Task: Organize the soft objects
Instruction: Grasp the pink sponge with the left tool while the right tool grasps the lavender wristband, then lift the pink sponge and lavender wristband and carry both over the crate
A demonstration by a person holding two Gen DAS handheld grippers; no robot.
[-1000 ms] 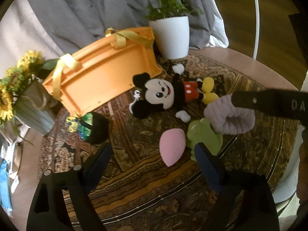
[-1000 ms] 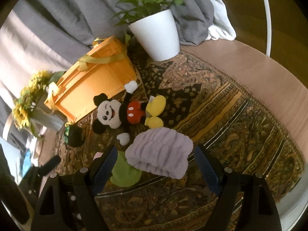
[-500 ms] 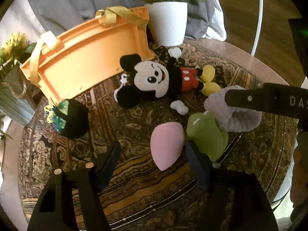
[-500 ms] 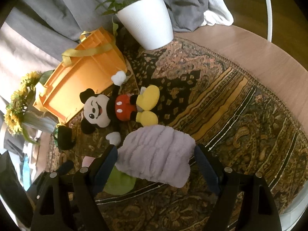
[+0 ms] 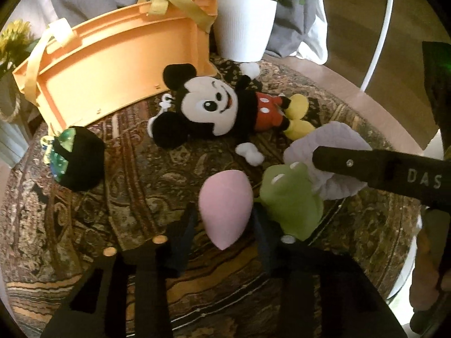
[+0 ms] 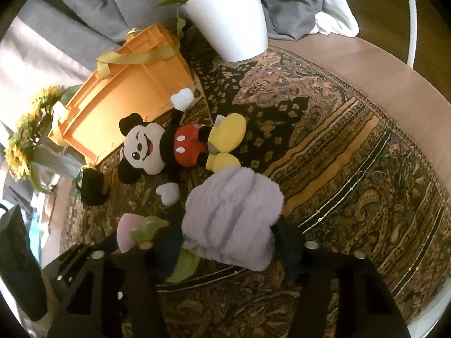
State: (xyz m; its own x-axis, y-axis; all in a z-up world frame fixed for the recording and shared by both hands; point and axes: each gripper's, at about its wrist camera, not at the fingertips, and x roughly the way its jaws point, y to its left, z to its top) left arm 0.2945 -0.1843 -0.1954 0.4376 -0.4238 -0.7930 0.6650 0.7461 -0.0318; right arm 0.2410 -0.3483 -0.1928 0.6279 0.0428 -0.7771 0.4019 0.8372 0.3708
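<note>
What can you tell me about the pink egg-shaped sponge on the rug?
The pink sponge is smooth, matte and egg-shaped, one plain colour, looking like soft foam. It lies on the patterned rug, pointed end towards the camera, rounded end towards the mouse toy. The left gripper has shut on its sides. A green soft toy sits close on its right; whether they touch is unclear.

The right hand-held gripper [image 5: 332, 159] hides part of the lilac fluffy cloth [image 5: 335, 140]; sunflowers [image 5: 14, 42] are cropped.
</note>
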